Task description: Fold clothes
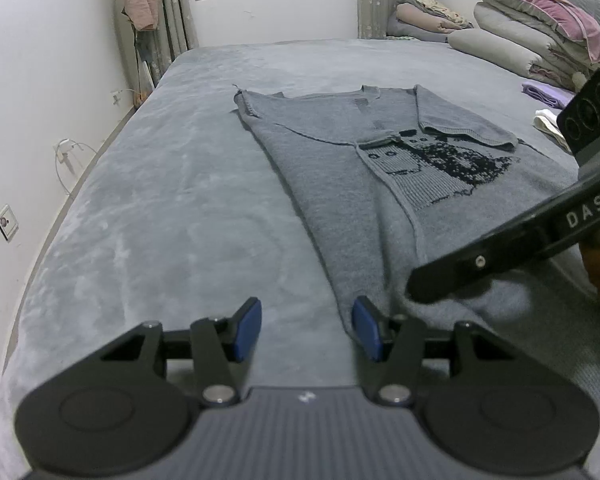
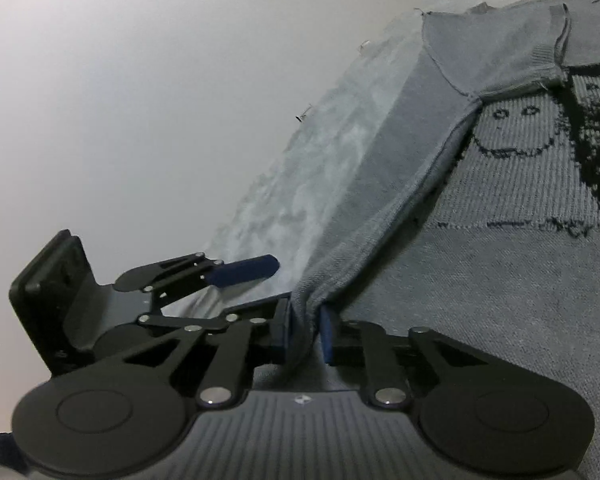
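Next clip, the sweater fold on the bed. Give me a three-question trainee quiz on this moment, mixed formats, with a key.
1. True or false: the left gripper is clamped on the grey sweater.
2. What does the right gripper hold? A) a pillow B) the sweater's hem edge C) nothing
3. Fill in: the sweater lies on the grey ___.

Key: 1 false, its jaws stand open beside the hem; 2 B; 3 bed.

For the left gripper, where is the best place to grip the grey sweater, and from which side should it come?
Probably the sweater's near hem corner, just ahead of the open left gripper. Come in low from the bare bed side: the folded edge there is free, while the right gripper already pinches the hem beside it.
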`<move>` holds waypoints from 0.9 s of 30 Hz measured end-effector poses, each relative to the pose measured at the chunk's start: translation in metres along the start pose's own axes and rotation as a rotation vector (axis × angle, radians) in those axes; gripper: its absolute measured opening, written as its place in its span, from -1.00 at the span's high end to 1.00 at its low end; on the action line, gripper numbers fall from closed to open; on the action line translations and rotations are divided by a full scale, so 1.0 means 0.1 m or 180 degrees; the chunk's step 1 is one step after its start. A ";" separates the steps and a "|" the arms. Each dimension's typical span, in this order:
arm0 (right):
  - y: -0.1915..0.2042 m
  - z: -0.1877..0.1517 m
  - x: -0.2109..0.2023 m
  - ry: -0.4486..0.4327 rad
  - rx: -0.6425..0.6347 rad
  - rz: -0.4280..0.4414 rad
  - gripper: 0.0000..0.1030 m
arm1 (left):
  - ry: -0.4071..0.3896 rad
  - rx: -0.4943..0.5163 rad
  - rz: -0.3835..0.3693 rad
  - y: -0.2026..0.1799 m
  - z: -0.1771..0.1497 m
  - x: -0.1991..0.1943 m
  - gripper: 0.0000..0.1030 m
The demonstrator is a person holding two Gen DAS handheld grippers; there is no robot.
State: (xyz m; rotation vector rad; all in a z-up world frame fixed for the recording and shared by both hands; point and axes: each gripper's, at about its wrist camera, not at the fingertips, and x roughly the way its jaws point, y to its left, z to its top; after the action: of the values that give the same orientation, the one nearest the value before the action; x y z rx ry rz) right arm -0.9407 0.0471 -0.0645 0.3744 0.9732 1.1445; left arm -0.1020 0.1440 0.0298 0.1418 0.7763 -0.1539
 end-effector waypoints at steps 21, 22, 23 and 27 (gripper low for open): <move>0.05 0.04 -0.21 -0.0098 0.0050 -0.0002 0.35 | -0.0006 0.0036 0.0053 0.00 -0.01 -0.01 0.01; 0.03 0.03 -0.19 -0.0089 0.0058 -0.0019 0.33 | -0.0008 0.0033 0.0050 0.01 -0.01 -0.01 0.01; 0.01 0.02 -0.17 -0.0081 0.0066 -0.0036 0.33 | -0.0010 0.0031 0.0048 0.01 -0.01 -0.01 0.01; -0.06 -0.01 -0.10 -0.0048 0.0099 -0.0104 0.33 | -0.0012 0.0034 0.0053 0.00 -0.01 -0.01 0.01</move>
State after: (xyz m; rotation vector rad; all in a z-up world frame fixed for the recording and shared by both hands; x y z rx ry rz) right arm -0.9383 0.0356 -0.0648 0.3901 0.9816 1.0966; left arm -0.1038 0.1447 0.0299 0.1579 0.7706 -0.1425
